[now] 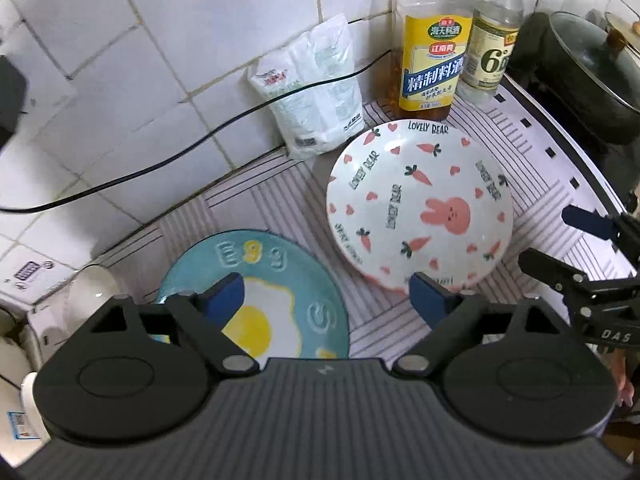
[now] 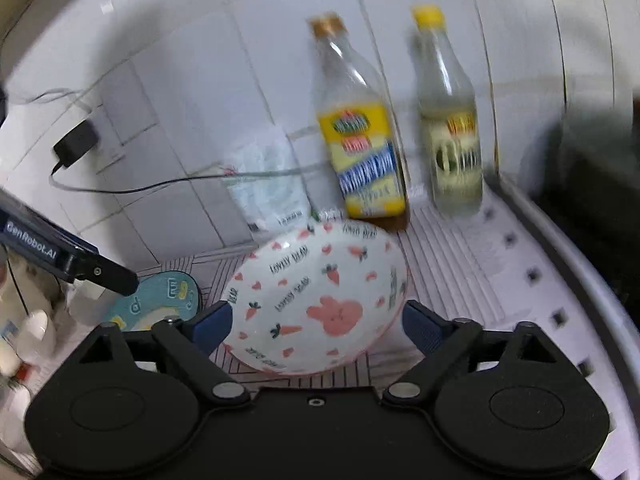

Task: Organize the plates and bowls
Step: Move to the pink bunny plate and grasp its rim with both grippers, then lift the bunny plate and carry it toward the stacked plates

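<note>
A white bowl-like plate with pink rabbits and carrots (image 1: 420, 208) lies on the striped mat (image 1: 280, 196), in front of two bottles. A blue plate with a fried-egg picture (image 1: 280, 264) lies to its left. My left gripper (image 1: 326, 298) hovers open above the gap between the two dishes, one pad over the blue plate, and holds nothing. My right gripper (image 1: 550, 236) stands open just right of the white plate. In the right wrist view the white plate (image 2: 320, 288) shows ahead of the wide right gripper (image 2: 318, 324), with the pads clear of its rim. The blue plate (image 2: 160, 304) lies at lower left.
A yellow-labelled bottle (image 1: 430, 60) and a clear bottle (image 1: 490, 52) stand by the tiled wall. A white bag (image 1: 316, 92) leans there, crossed by a black cable (image 1: 160, 164). A lidded dark pot (image 1: 588, 64) sits at the far right. White jars (image 2: 32, 336) crowd the left.
</note>
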{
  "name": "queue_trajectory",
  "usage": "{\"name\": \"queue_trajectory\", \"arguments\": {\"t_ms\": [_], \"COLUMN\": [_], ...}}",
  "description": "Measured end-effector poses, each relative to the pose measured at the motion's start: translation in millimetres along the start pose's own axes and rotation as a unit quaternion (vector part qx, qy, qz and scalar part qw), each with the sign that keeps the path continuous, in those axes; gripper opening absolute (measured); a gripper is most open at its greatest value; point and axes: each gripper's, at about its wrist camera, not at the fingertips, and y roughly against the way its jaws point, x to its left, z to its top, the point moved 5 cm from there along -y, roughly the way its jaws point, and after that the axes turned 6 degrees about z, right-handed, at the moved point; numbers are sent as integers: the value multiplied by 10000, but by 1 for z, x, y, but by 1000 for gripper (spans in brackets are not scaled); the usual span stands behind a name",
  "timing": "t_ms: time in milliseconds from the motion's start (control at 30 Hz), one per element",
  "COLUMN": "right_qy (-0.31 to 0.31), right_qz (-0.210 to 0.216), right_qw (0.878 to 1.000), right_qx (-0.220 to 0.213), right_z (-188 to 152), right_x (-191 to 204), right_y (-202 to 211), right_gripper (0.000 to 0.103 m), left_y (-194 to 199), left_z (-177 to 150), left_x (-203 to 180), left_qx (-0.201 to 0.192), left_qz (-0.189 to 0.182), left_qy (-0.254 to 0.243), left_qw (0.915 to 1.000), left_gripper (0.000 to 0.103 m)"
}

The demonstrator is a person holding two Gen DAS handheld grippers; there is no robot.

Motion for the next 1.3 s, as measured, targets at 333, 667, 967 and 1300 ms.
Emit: {"name": "queue_trajectory", "arguments": {"t_ms": [333, 667, 967, 1300], "right_qy": [-498, -1132, -1239, -1732], "right_qz": [-164, -93, -44, -65], "right_qw": [9982, 9927, 9912, 9844], "right_qx": [307, 395, 456, 301], "right_z": [-17, -21, -20, -24], "right_x": [-34, -50, -52, -64], "right_y": [-49, -71, -77, -78], "right_gripper": [92, 59, 31, 15], "left_y": [-66, -112, -129, -143], "left_z": [35, 51, 51, 44], "left_x": [-14, -37, -41, -31], "left_qx": [-112, 30, 293, 472], "left_qz": [-179, -33, -227, -185], "left_qy": [118, -499, -650, -341], "left_qw": [9997, 9987, 9972, 9981], "left_gripper": [93, 91, 73, 37]}}
